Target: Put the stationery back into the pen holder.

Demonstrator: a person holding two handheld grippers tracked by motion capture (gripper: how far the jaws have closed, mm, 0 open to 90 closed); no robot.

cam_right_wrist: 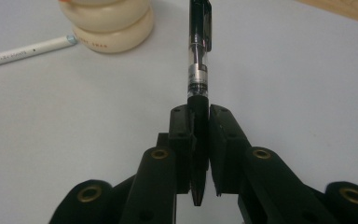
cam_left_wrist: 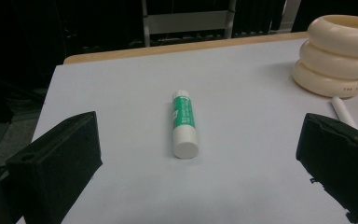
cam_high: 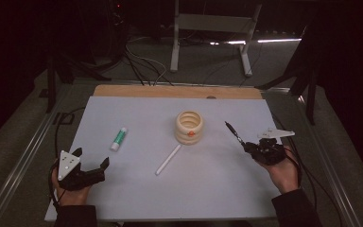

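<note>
Black pen [cam_right_wrist: 199, 70]: pinched tight in the right gripper [cam_right_wrist: 199, 140], frame centre, tip end pointing back.
Left gripper [cam_left_wrist: 186, 154]: wide, holding nothing, glue stick [cam_left_wrist: 184, 123] ahead.
Cream ring holder [cam_right_wrist: 107, 23]: upper left.
Risk: the thin pen could twist or slip out.

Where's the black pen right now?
The black pen is clamped in the right gripper at the table's right side in the high view, pointing toward the cream ring holder, off the white mat.

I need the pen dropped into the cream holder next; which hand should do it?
Right: its tongs are shut on the pen, near the holder. The left tongs stand open, empty.
</note>
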